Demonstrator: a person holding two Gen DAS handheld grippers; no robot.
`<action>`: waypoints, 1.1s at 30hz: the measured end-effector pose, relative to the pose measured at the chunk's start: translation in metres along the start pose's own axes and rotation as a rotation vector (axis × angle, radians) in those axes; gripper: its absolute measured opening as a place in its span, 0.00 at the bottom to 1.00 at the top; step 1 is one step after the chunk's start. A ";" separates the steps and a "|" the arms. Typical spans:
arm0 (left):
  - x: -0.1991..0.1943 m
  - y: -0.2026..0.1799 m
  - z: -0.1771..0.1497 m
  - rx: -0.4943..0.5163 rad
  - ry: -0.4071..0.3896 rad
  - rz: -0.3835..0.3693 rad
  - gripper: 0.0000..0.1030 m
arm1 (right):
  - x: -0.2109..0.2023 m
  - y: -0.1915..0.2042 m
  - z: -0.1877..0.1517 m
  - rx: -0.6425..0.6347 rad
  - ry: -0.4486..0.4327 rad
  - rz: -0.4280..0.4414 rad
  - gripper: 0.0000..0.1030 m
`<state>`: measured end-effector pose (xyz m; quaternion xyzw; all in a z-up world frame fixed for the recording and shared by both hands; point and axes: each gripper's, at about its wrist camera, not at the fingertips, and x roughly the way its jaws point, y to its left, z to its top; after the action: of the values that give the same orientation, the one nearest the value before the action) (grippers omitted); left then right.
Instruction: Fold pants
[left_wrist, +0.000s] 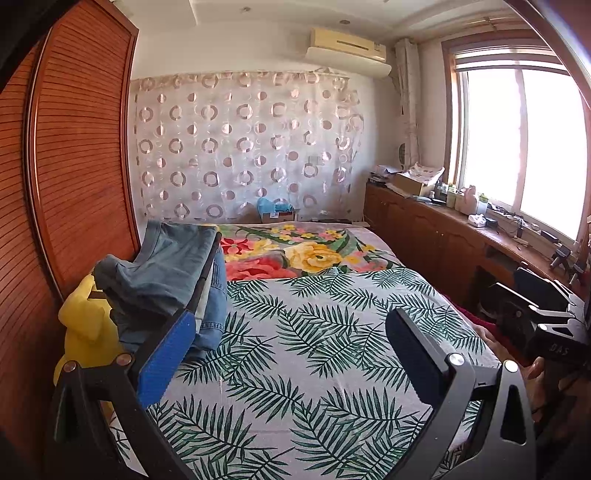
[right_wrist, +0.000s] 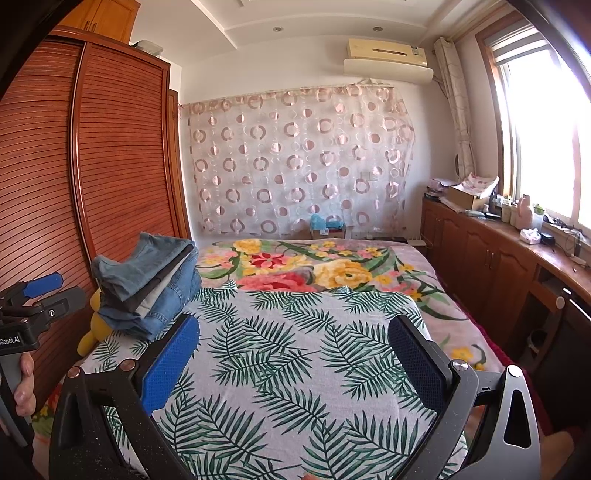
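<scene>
The right hand-held gripper (right_wrist: 293, 365) is nearest, its blue pads (right_wrist: 170, 363) spread wide apart with nothing between them — only the leaf-print sheet (right_wrist: 295, 350) of the bed shows in the gap. The left hand-held gripper (left_wrist: 291, 363) stands the same way, jaws apart and empty, held level over the near part of the bed. Both seem parked in a ready pose, presumably so either can reach out without snagging cloth.

The pants (right_wrist: 147, 280) lie in a stack of folded denim at the bed's left edge, hard by the wardrobe (right_wrist: 110, 147), with a yellow toy (right_wrist: 92, 325) tucked beside and partly under them. The pile looks neat and squared off, which suggests finished pairs set aside there to keep the middle of the bed free as a folding surface. How many pairs it holds is hard to tell; a darker layer and a pale one show between the blue ones.

From the left gripper the pile sits ahead and to the left, just past its left pad (left_wrist: 166, 358) and partly hidden by it. From the right gripper it is farther left and ahead, well apart. No unfolded pants show on the sheet.
</scene>
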<state>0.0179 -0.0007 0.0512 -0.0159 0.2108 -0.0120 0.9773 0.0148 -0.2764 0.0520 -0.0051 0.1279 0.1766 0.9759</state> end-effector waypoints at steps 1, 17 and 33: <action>0.000 0.000 0.000 0.001 0.000 0.002 1.00 | 0.000 0.000 0.000 0.001 0.000 -0.001 0.99; 0.000 0.001 -0.001 0.001 0.000 0.000 1.00 | 0.000 -0.002 0.000 -0.003 -0.001 0.000 0.99; 0.000 0.002 -0.003 0.000 -0.003 -0.001 1.00 | 0.000 -0.002 0.000 -0.004 -0.002 0.000 0.99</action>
<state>0.0164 0.0015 0.0488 -0.0160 0.2095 -0.0126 0.9776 0.0153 -0.2785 0.0517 -0.0068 0.1263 0.1769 0.9761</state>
